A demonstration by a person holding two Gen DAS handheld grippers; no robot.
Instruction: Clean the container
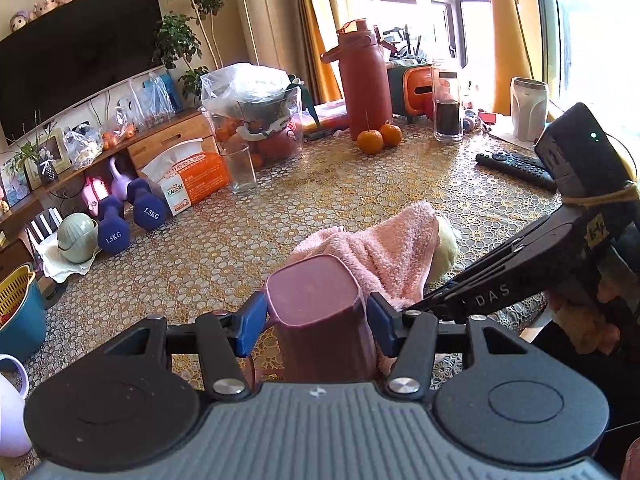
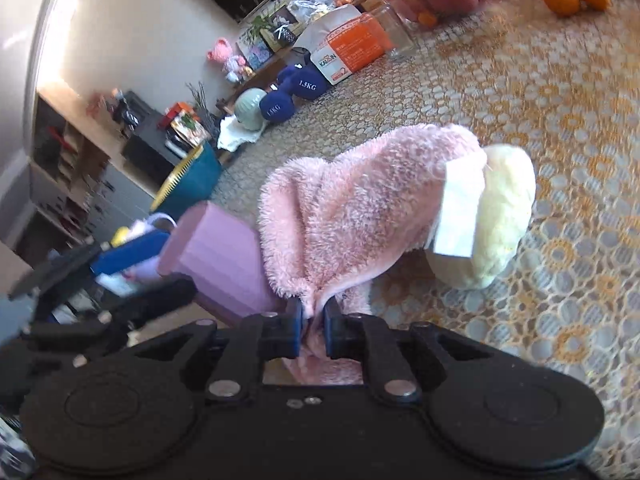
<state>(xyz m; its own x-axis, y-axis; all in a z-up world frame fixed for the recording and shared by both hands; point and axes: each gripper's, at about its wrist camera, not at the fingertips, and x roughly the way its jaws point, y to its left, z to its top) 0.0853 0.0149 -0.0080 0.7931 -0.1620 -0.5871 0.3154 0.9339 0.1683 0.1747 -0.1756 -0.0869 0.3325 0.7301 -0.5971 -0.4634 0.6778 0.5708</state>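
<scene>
Gripping the mauve container [image 1: 316, 300], pink towel [image 2: 352, 216] draped over its mouth

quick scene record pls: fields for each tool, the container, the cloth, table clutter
left tool: closed on the pink container, one blue pad on each side
right tool: pinching a fold of the pink cloth
container: pink, squarish, flat closed end toward the left camera
cloth: fluffy pink with a pale yellow part, draped over the container's far end, white tag showing
table: gold patterned cover
clutter: two oranges, red flask, empty glass, remote
</scene>
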